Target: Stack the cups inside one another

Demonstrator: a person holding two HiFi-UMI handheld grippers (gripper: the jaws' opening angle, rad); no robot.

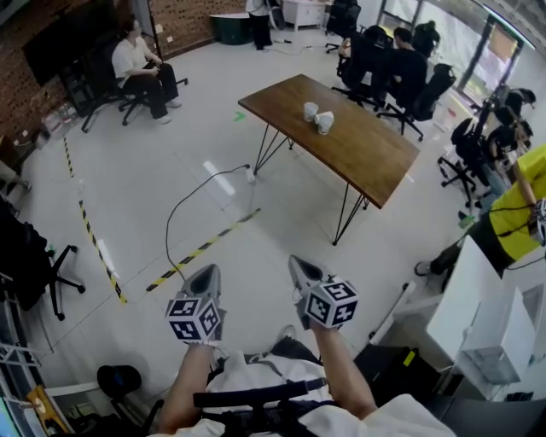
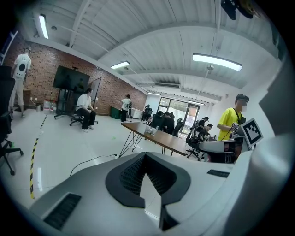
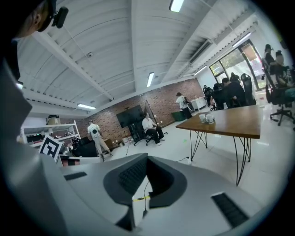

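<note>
Two white cups (image 1: 324, 123) stand side by side on the far table (image 1: 375, 162), well ahead and slightly right of us; our left gripper (image 1: 207, 275) and the nearer right gripper (image 1: 300, 266) are both pressed together and empty.

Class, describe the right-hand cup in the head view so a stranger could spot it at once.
A long wooden table stands on the open floor. Two white cups sit near its end facing the brick wall. The cup wanted is the one nearer the table's middle; the other cup is nearer that end.
</note>
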